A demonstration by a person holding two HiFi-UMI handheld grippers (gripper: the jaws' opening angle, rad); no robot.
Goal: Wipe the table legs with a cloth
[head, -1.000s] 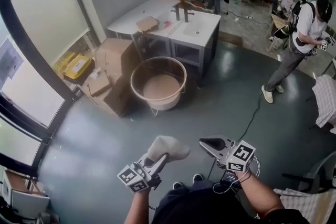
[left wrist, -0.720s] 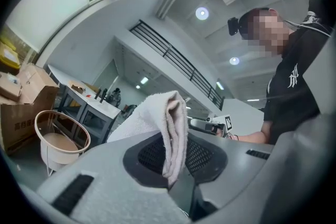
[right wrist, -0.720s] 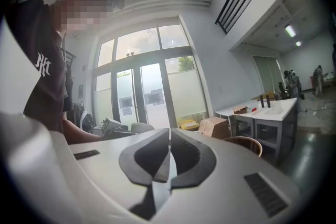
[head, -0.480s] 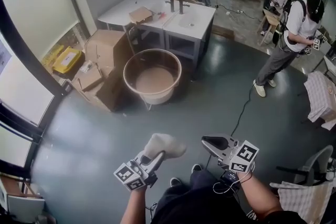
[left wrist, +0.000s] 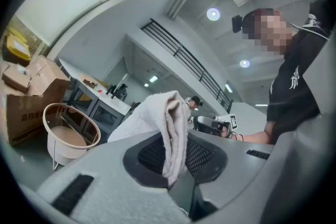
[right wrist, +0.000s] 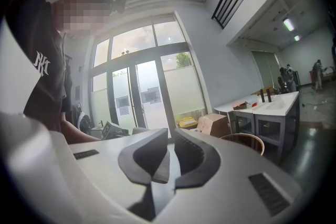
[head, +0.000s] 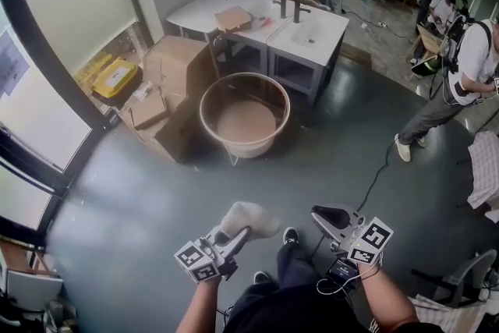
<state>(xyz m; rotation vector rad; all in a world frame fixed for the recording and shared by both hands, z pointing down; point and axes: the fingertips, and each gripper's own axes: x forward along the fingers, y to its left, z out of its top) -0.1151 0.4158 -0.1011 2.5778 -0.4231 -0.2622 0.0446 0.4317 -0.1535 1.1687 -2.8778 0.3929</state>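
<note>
- My left tool is clamped on the cloth. The jaws pinch a fold of the white towelling and the rest bunches up past the tips, down at 6 o'clock in the head view.
- My right tool sits just to the 3 o'clock side of it. Its jaws are closed to a thin slit, with nothing between them.
- Dead ahead at 12 o'clock is a round tub with a tan rim and pale wall, raised on a thin wire stand. Looking in, I see only its flat brownish bottom and can make out nothing lying in it.
- Behind the tub, from 12 to 1 o'clock, two white benches stand side by side. The bench legs are dark, and well apart from the cloth and both tools.
- On the left bench top there's a small cardboard box. It looks closed, so I can't see its contents.
- At 11 o'clock from the tub stands a big closed carton.
- At 9 o'clock from the tub, low open boxes sit on the grey floor. What's inside them is too blurred to tell.
- At 10 o'clock, by the window, is a yellow crate with its top covered, so nothing inside it shows.
- At 2 o'clock a person stands on the floor, well away from the benches.
</note>
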